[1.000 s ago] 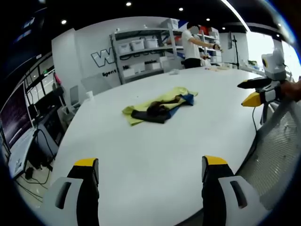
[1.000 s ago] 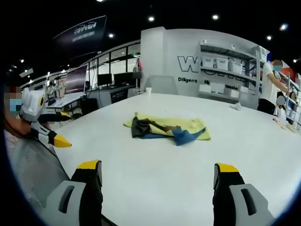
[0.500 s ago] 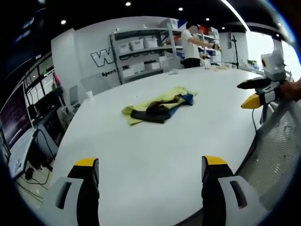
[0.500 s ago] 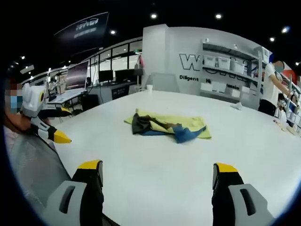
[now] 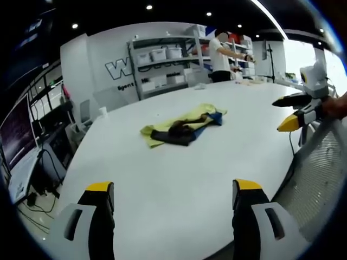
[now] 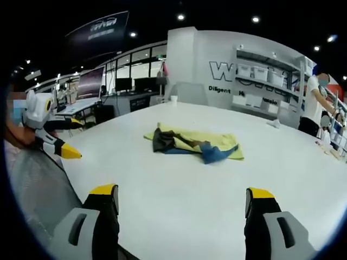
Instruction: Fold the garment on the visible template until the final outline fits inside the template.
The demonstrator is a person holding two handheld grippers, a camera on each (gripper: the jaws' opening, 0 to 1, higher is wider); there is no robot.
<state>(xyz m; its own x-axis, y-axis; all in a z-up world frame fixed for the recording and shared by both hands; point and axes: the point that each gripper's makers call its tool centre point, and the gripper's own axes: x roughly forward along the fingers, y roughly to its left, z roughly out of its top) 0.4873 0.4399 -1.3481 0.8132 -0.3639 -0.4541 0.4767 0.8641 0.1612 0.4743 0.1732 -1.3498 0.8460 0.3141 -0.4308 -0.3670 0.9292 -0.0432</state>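
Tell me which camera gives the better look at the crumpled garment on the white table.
The right gripper view: the garment lies broadside there, its dark, brown and blue parts spread over the yellow-green template. In the left gripper view the garment runs slantwise away, foreshortened, its parts bunched together. Neither gripper touches it.

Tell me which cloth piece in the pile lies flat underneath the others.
The yellow cloth: it lies spread flat on the white table, while the dark garment and blue piece sit crumpled on top.
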